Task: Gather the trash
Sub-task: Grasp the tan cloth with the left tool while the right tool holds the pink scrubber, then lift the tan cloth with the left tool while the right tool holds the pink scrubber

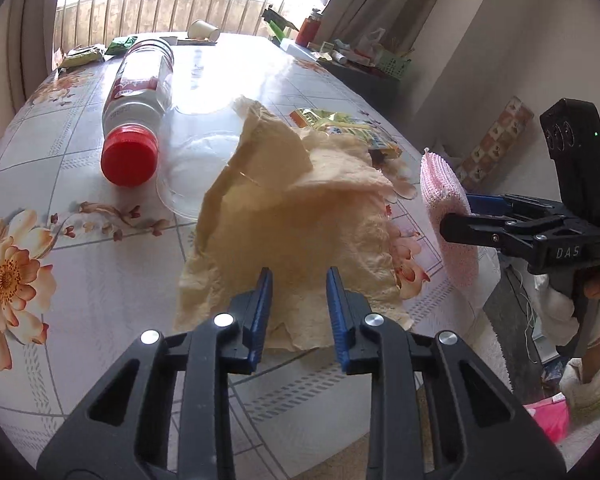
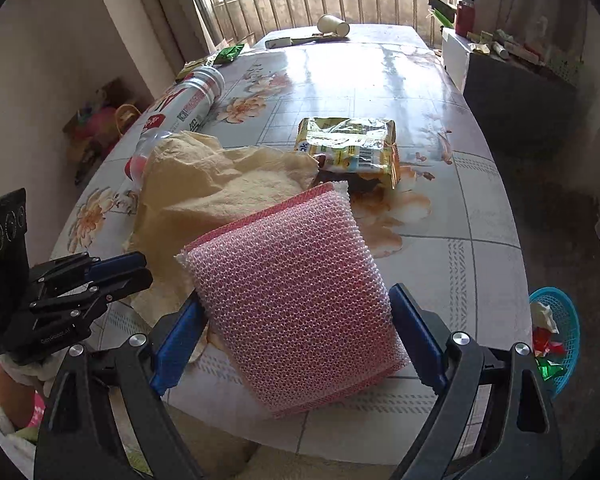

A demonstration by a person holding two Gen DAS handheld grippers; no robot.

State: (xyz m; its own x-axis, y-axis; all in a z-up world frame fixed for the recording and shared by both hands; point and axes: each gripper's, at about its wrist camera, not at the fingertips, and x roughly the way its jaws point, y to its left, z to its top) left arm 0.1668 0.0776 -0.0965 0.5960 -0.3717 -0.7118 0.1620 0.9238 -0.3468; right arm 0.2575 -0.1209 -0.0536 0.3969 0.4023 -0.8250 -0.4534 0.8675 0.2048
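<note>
Left wrist view: your left gripper [image 1: 299,280] hangs over the near edge of the crumpled paper towel [image 1: 296,216], its fingers [image 1: 262,300] narrowly apart, and whether they pinch the paper cannot be told. A bottle [image 1: 136,108] lies to the left on the table [image 1: 100,280], with bare cloth between.

Right wrist view: your right gripper [image 2: 296,320] holds the pink sponge [image 2: 296,284] between widely spread fingers [image 2: 414,332], the pads against its sides. The sponge overhangs the table's near edge. A snack wrapper [image 2: 352,144] lies beyond; a blue basket [image 2: 568,332] sits on the floor, right.
</note>
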